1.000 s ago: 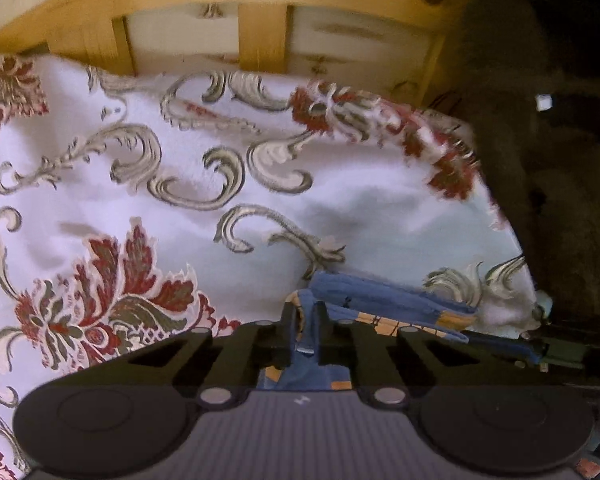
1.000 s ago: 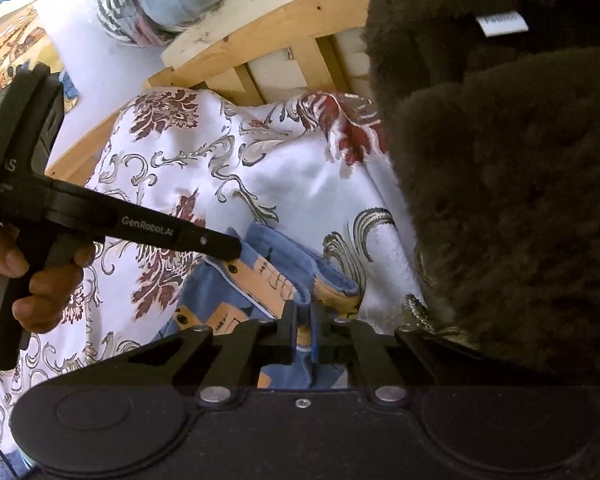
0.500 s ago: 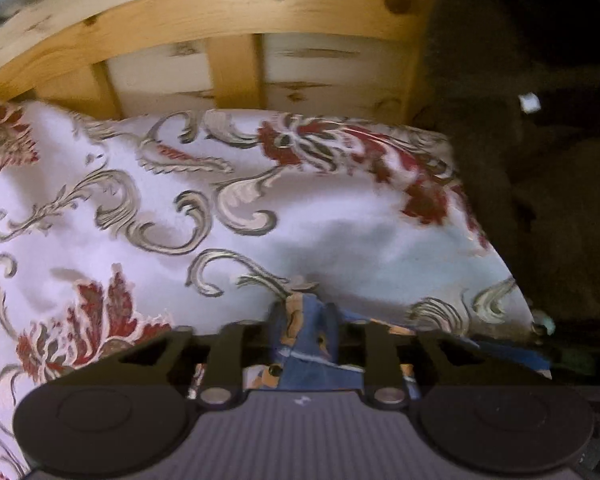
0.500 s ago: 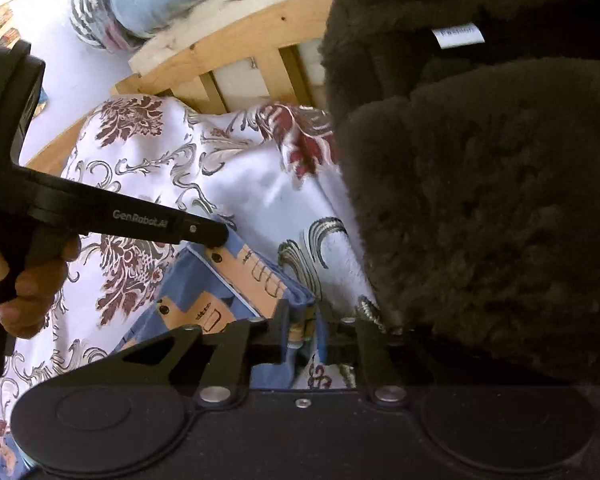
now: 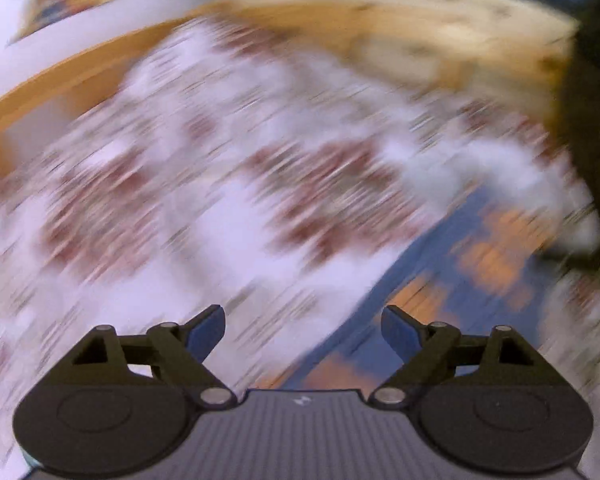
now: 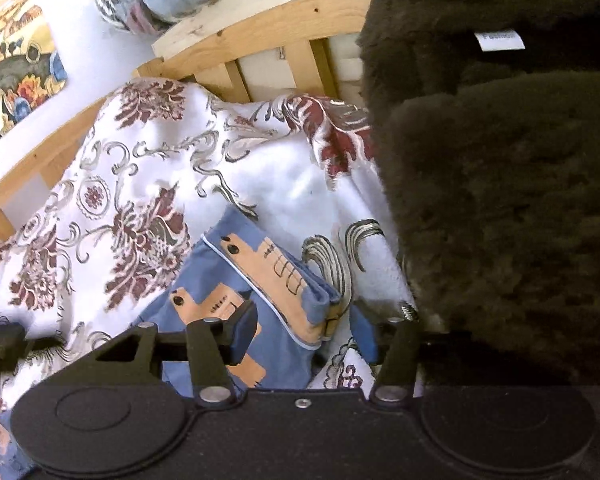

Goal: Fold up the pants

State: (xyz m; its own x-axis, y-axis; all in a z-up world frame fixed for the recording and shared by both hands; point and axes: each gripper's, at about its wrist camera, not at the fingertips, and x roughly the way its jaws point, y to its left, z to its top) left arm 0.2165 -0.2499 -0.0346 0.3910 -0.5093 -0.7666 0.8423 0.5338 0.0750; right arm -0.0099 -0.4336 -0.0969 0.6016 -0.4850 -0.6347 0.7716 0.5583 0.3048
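In the left wrist view almost everything was smeared by motion blur. The left gripper (image 5: 302, 326) had its jaws spread wide, with nothing between them. Beneath lay a white bedspread (image 5: 204, 216) with dark red patches, its pattern unreadable. The pants (image 5: 472, 248), a blue streak with orange blotches, ran from the lower middle toward the right edge. A wooden bed frame (image 5: 340, 20) curved across the top, and a dark mass filled the right border; what it was could not be made out here.

The right wrist view was sharp. The right gripper (image 6: 304, 328) stood with its jaws apart, straddling the folded edge of the pants (image 6: 220, 280) without pinching it. The pants, blue with orange patches and pale piping, lay on the floral bedspread (image 6: 148, 168), their lower part hidden behind the gripper body. A dark brown furry blanket (image 6: 500, 200) with a small white label (image 6: 499, 40) crowded the right side, just beside the right finger, covering the bedspread there. Behind stood the slatted wooden bed frame (image 6: 260, 28) and a coloured picture (image 6: 16, 52), cut off at the left edge.
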